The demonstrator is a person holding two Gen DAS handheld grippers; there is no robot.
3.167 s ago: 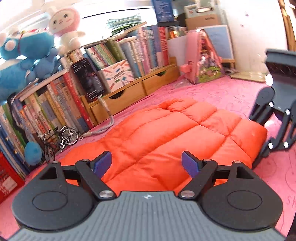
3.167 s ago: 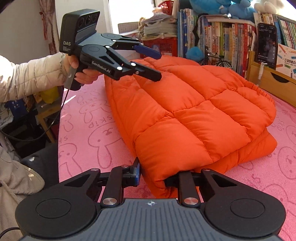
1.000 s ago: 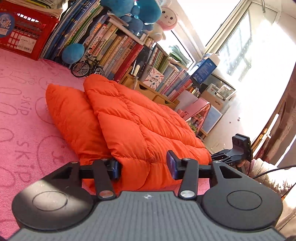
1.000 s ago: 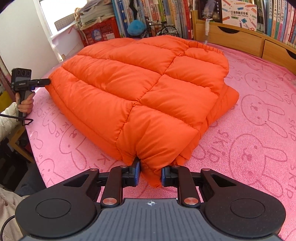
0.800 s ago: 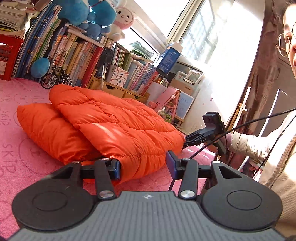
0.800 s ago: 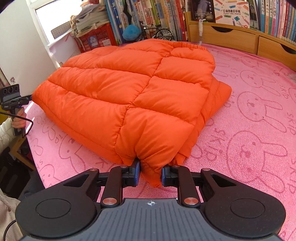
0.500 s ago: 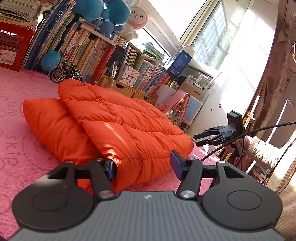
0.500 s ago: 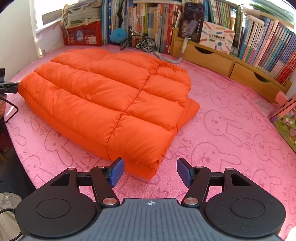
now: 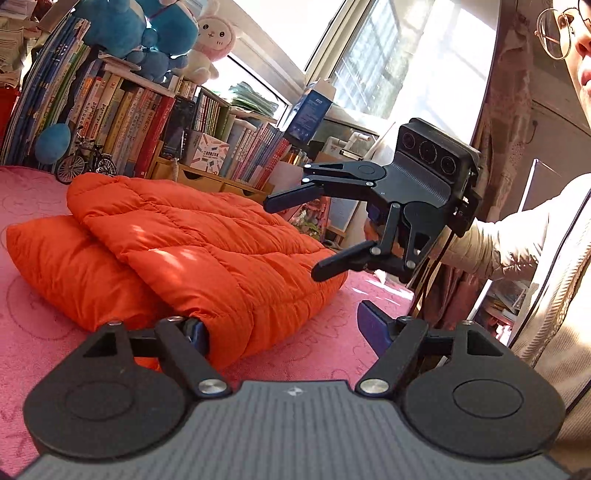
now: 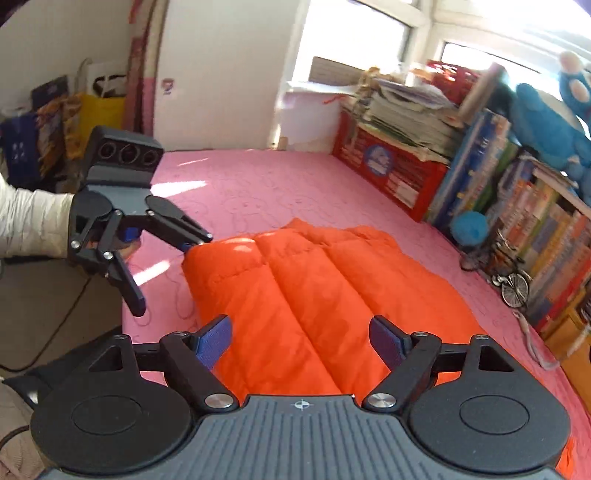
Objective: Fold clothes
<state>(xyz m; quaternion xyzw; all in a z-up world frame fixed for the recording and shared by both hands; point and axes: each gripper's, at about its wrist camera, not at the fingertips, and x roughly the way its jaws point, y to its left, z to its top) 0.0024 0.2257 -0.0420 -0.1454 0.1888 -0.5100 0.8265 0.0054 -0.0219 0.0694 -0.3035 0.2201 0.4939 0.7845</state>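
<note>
An orange puffer jacket [image 9: 192, 243] lies folded on the pink bunny-print cover [image 9: 29, 199]. My left gripper [image 9: 284, 328] is at its near corner with the jaws opening. One pad [image 9: 197, 334] touches the fabric and the other stands well clear, so nothing is gripped. My right gripper [image 9: 303, 236] hovers over the jacket's right end, jaws opening, with nothing between them. In the right wrist view the right gripper [image 10: 301, 339] looks down along the jacket [image 10: 325, 291]. There the left gripper [image 10: 166, 273] sits at the far left corner, one finger on the fabric.
Bookshelves [image 9: 122, 122] with plush toys [image 9: 122, 33], wooden drawers [image 9: 195, 181] and a small model bicycle [image 10: 513, 284] line the far side. A red crate [image 10: 391, 177] under stacked papers stands at one end. A person's pale sleeve [image 9: 509, 243] is at the right.
Both grippers have let go of the jacket corners they pinched and have opened. The right gripper has lifted and swung over the jacket, closer to the left one.
</note>
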